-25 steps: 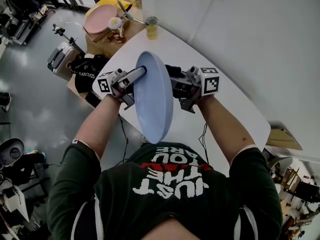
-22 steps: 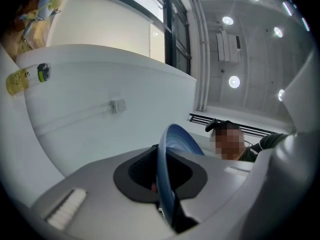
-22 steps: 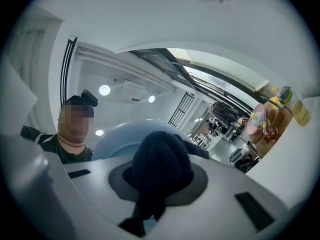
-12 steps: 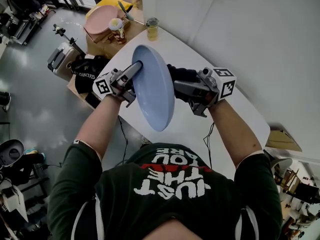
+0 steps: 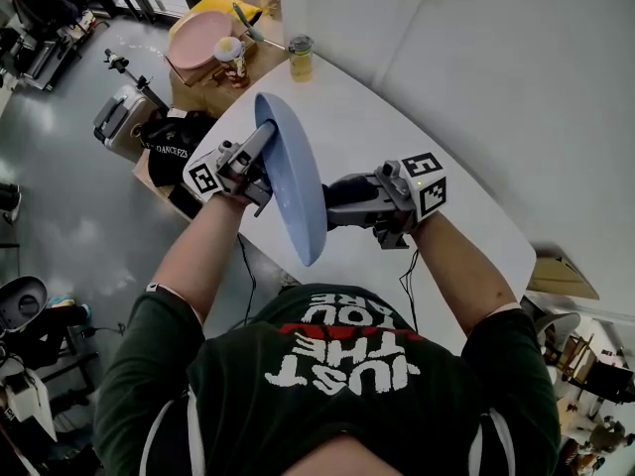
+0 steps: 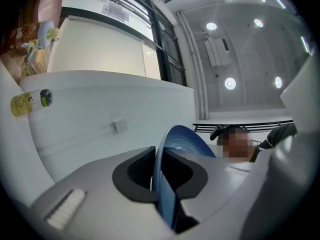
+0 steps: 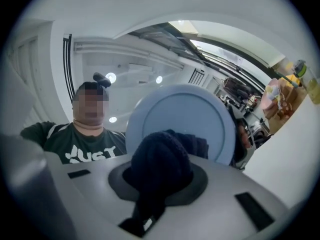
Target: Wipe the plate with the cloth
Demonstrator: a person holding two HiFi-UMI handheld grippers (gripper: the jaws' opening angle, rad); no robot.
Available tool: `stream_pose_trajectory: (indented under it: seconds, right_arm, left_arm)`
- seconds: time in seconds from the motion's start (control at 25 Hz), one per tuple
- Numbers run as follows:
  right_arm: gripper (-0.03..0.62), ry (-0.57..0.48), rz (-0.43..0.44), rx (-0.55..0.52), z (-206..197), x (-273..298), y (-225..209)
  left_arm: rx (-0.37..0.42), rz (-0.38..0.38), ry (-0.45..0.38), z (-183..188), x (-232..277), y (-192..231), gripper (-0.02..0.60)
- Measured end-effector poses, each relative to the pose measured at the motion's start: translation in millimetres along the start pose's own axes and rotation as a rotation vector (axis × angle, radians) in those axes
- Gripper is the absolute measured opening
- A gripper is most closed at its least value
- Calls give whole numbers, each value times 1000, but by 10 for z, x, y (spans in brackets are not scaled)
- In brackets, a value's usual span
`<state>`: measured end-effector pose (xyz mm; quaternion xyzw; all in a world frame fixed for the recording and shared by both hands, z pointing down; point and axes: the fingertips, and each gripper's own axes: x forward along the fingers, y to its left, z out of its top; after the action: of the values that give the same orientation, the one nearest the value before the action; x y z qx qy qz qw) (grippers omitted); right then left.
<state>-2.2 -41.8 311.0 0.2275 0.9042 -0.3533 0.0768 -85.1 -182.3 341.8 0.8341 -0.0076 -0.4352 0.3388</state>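
A light blue plate (image 5: 294, 186) is held on edge in the air above the white table (image 5: 446, 177). My left gripper (image 5: 264, 147) grips its rim from the left; its jaws are opening slightly, with the rim (image 6: 161, 184) still between the pads. My right gripper (image 5: 335, 192) is shut on a dark navy cloth (image 5: 345, 188), which sits against the plate's right face near its lower part. In the right gripper view the cloth (image 7: 165, 151) bulges out of the jaws in front of the plate's round face (image 7: 187, 111).
A yellow jar (image 5: 301, 56) stands at the table's far end. Beyond it, a box holds a pink plate (image 5: 196, 36) and a small bottle (image 5: 231, 58). Bags (image 5: 164, 137) lie on the floor to the left. A cable (image 5: 405, 278) hangs at the near table edge.
The right gripper with the cloth has slid down the plate's face toward me. The plate has turned more edge-on, and the left gripper has shifted slightly up and left.
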Motion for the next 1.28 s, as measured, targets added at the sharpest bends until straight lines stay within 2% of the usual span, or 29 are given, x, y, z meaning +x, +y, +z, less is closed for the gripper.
stream_pose_trajectory:
  seconds: [0.2, 0.4, 0.52, 0.6, 0.76, 0.92, 1.0, 1.08, 1.16, 1.28]
  right_arm:
    - [57, 90, -99, -28, -110, 51, -278]
    - [57, 155, -238, -90, -109, 36, -571]
    - [57, 142, -330, -127, 34, 0, -753]
    - [57, 105, -356, -147, 188, -32, -772]
    - [57, 2, -329, -190, 546, -36, -608]
    - [57, -114, -219, -214, 839, -99, -220]
    - [57, -100, -156, -220, 814, -100, -23]
    - [57, -78, -143, -216, 700, -159, 59]
    - [57, -93, -222, -210, 593, -357, 10]
    - [57, -149, -446, -194, 477, -821, -182]
  left_arm:
    - [-13, -20, -29, 36, 33, -75, 28]
    - [-37, -57, 6, -54, 103, -201, 28]
    - [-52, -70, 59, -140, 109, -221, 28]
    - [-59, -68, 93, -218, 96, -199, 26]
    - [-25, -12, 92, -243, -52, -23, 17]
    - [2, 49, 89, -249, -137, 86, 17]
    - [7, 67, 86, -231, -179, 112, 17]
    - [8, 79, 80, -211, -203, 94, 17]
    - [-3, 112, 71, -212, -217, 73, 17]
    - [-3, 204, 62, -191, -332, 114, 18]
